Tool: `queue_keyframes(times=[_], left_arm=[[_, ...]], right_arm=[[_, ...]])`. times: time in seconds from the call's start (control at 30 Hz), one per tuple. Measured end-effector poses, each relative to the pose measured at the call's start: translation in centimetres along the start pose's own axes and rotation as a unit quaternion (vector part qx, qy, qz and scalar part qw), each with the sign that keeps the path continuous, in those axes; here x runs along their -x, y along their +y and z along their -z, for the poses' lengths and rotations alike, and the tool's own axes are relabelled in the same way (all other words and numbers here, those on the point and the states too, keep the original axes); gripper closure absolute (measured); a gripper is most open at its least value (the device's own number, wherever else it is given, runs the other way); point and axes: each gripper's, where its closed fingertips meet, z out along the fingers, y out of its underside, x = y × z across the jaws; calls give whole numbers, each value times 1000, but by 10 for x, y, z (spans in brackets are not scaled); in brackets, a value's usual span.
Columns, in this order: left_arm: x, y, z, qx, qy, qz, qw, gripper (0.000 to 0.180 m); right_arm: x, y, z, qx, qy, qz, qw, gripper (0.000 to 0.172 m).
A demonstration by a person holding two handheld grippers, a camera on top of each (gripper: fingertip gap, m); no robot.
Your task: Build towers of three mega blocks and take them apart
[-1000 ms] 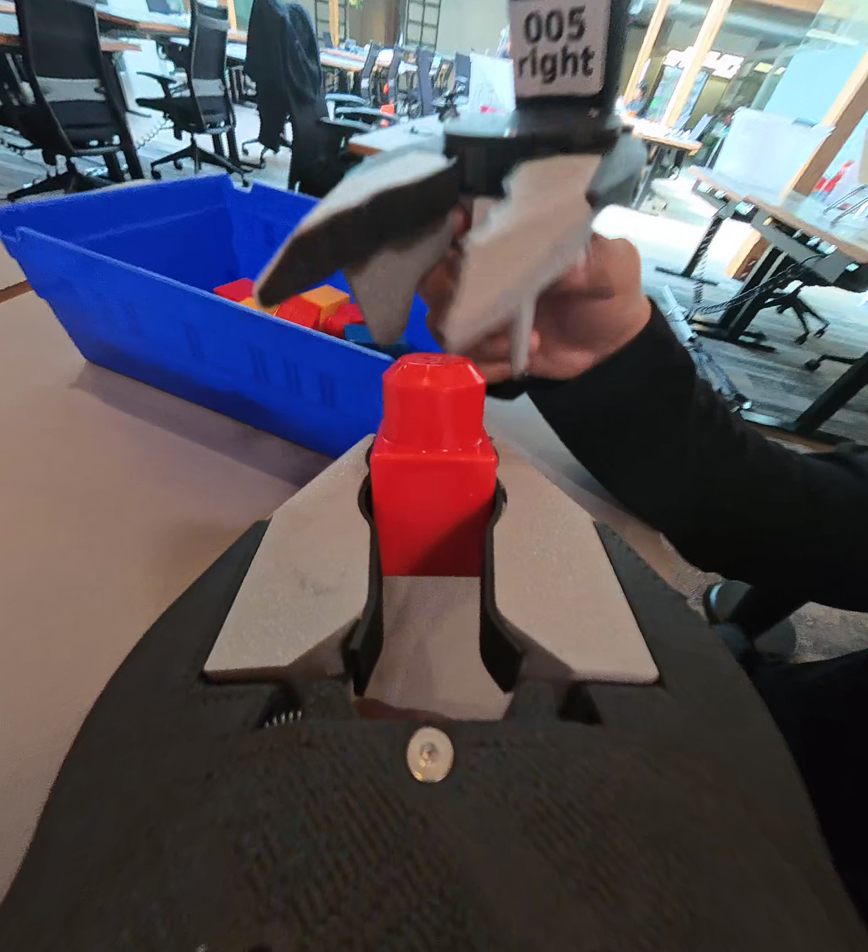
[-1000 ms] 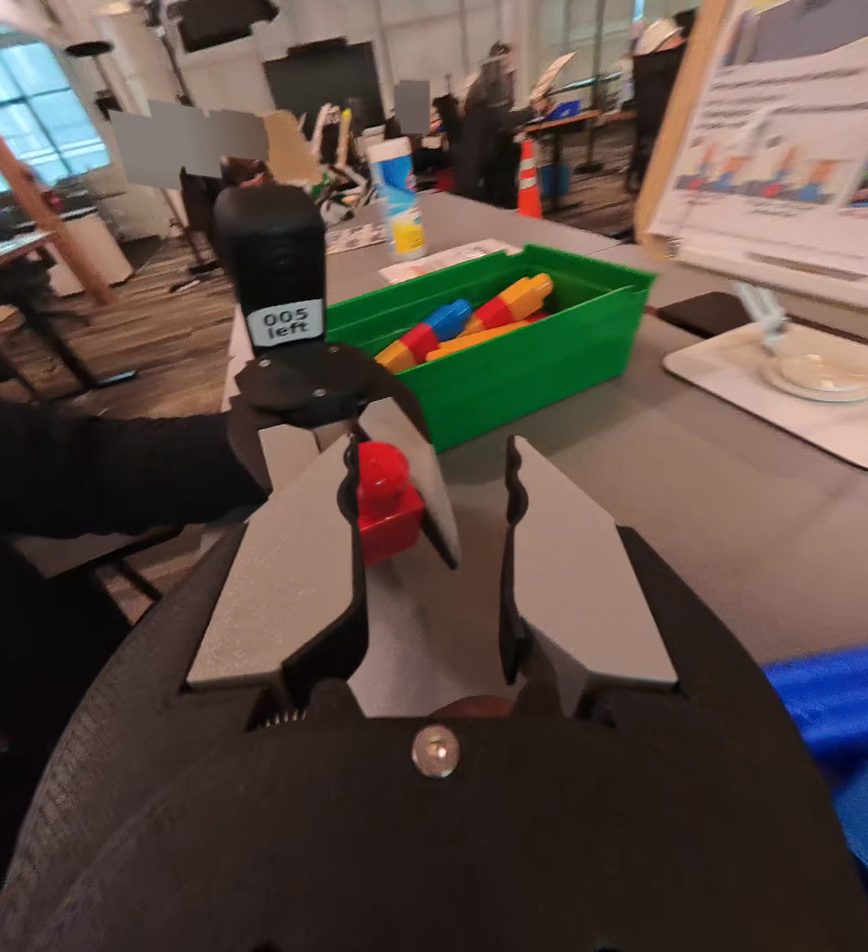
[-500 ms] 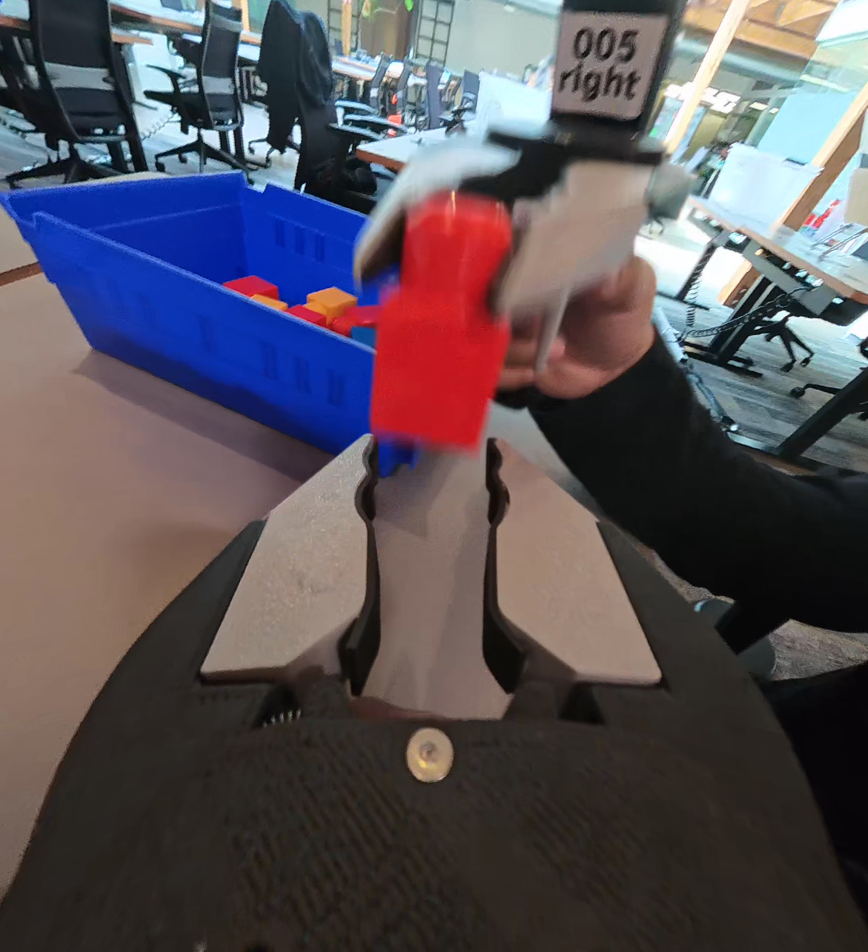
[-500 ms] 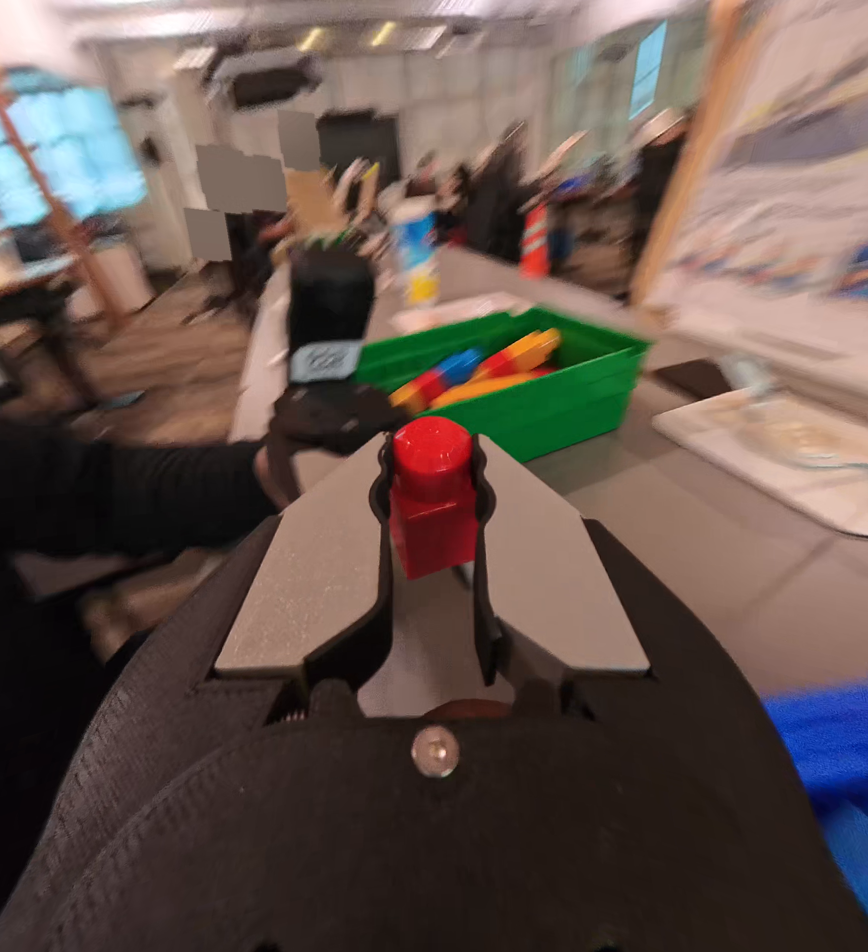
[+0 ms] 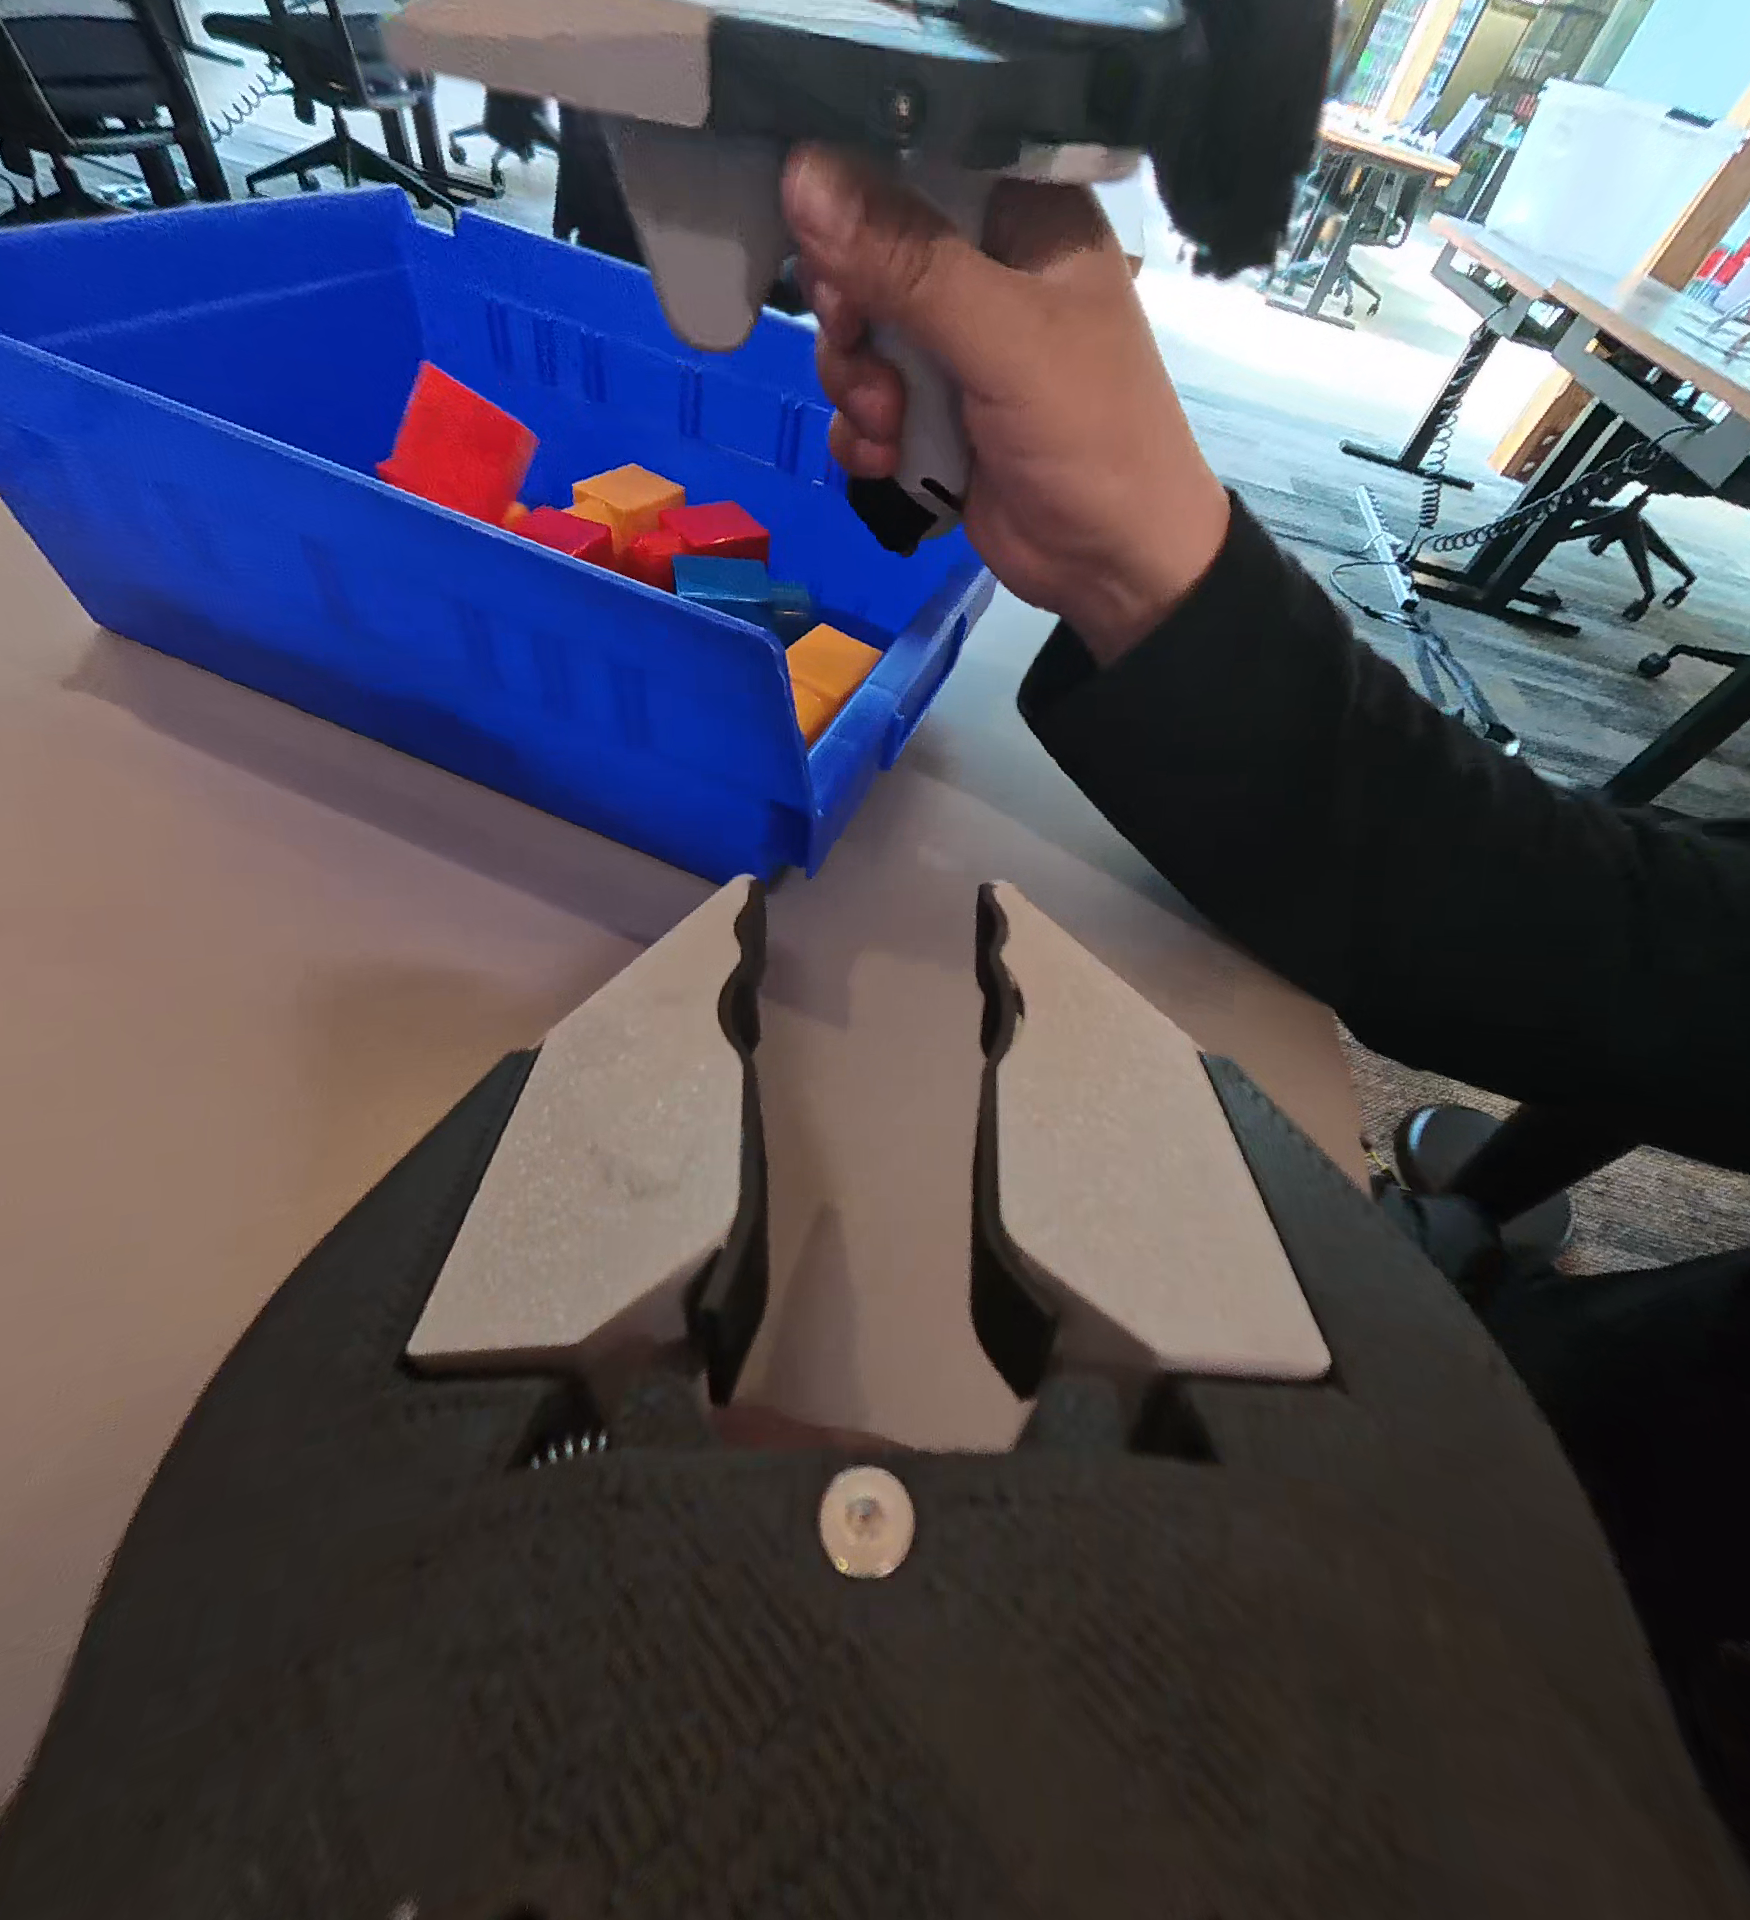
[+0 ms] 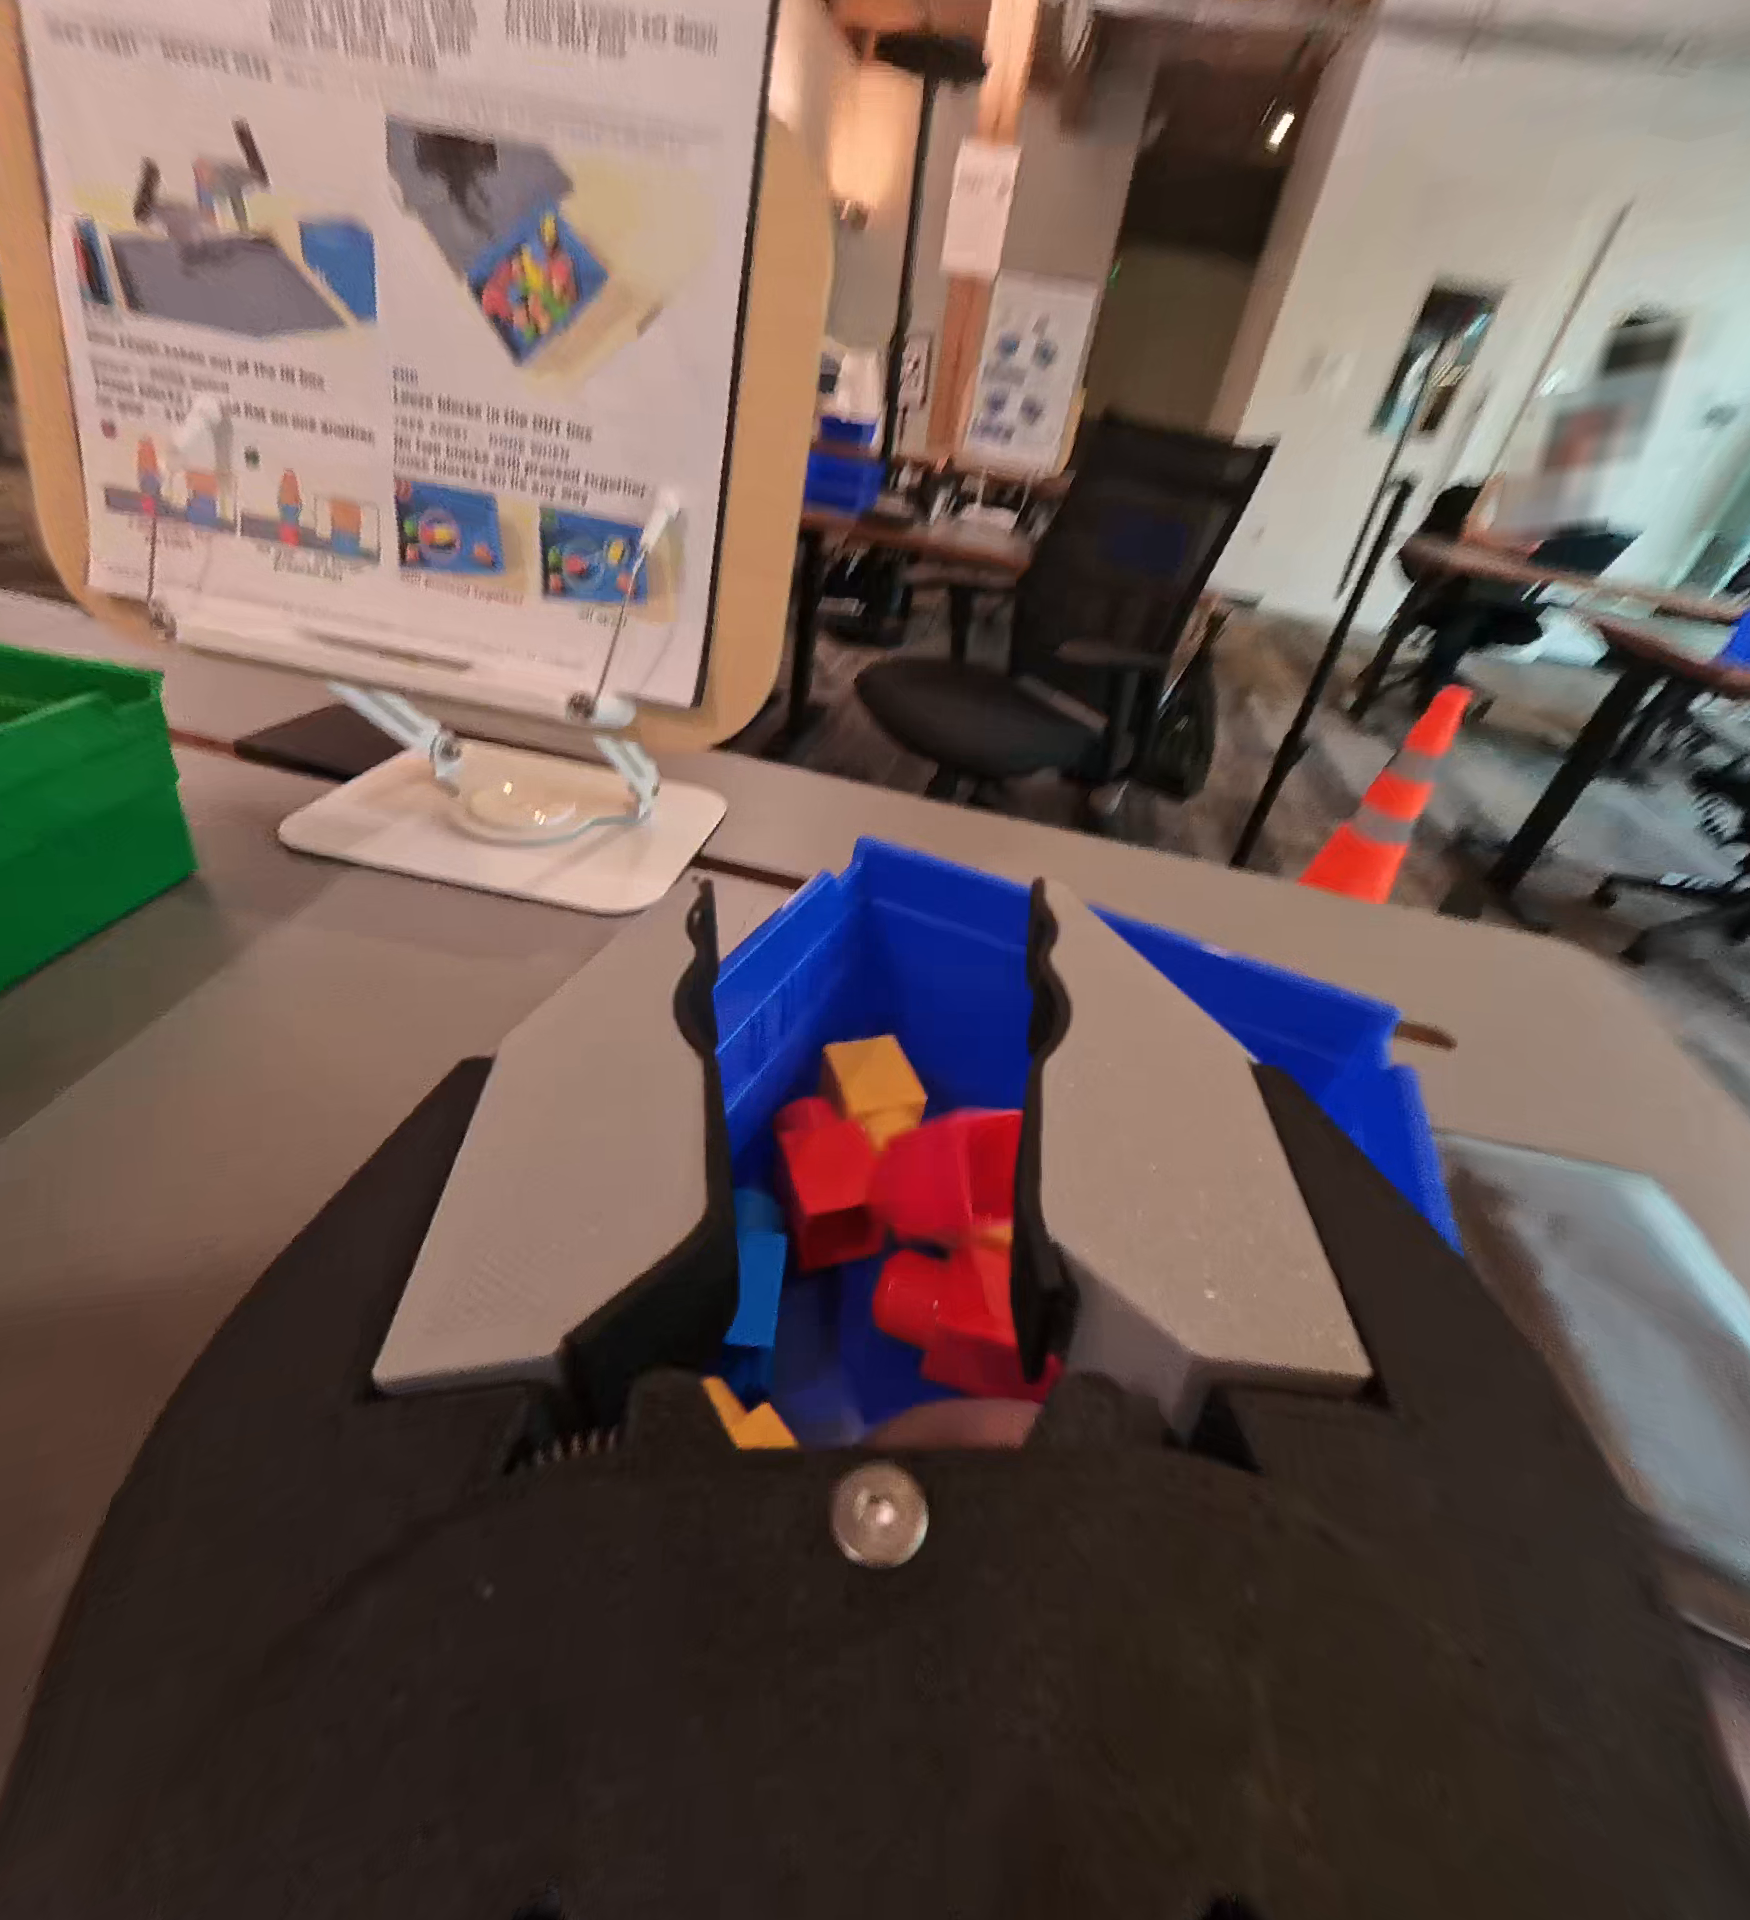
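My left gripper (image 5: 866,904) is open and empty, low over the table just in front of the near corner of the blue bin (image 5: 227,520). My right gripper (image 6: 866,904) is open and empty, held above the bin (image 6: 1266,997) and looking down into it. In the left wrist view it hangs over the bin, held by a hand (image 5: 1016,416). The bin holds several loose red, orange and blue blocks. A red block (image 5: 460,442) sits tilted and blurred on top of the pile, under the right gripper's fingers (image 5: 705,249).
A green bin (image 6: 29,810) stands at the left. An instruction board (image 6: 383,343) on a white stand base (image 6: 507,831) stands behind the blue bin. A grey flat object (image 6: 1629,1351) lies at the right. Office chairs, desks and an orange cone (image 6: 1390,810) lie beyond the table.
The right gripper shut on the red block standing in my left gripper's jaws, lifted it out, carried it over the blue bin and opened. The block is out of its grasp.
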Motion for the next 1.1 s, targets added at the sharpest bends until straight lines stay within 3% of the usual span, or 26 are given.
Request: queue_keyframes(times=[0.13,0.23,0.33,0.43,0.5,0.57,0.67,0.73,0.83,0.87,0.93,1.03,1.1], left_arm=[[-2,-1,1,-1,6,6,1000,139],[-2,-4,11,-10,9,30,999,125],[-2,-20,55,-36,19,74,996,121],[46,-28,128,-17,-125,63,990,117],[95,-17,187,44,-263,58,962,117],[142,5,246,120,-386,62,913,113],[181,41,299,211,-460,104,856,109],[190,56,306,247,-454,116,848,109],[178,81,299,344,-363,140,855,112],[173,88,302,387,-344,125,847,111],[166,97,312,470,-332,50,816,99],[160,105,325,558,-338,-93,752,98],[156,117,333,601,-331,-146,713,98]], right_arm=[[20,-17,19,-56,-52,-23,997,110],[44,-19,20,-65,-111,-39,991,114],[52,-11,15,-40,-117,-20,992,114],[60,-15,18,-47,-135,-21,989,116],[62,-17,19,-48,-138,-23,989,116],[62,-17,19,-47,-141,-28,988,116],[62,-21,22,-54,-148,-38,987,116],[61,-22,22,-57,-149,-42,986,116],[59,-19,22,-52,-153,-51,986,116],[59,-17,22,-49,-156,-54,985,116],[59,-16,22,-45,-161,-59,984,115],[59,-20,24,-50,-164,-60,983,115],[60,-23,25,-55,-165,-59,983,116]])
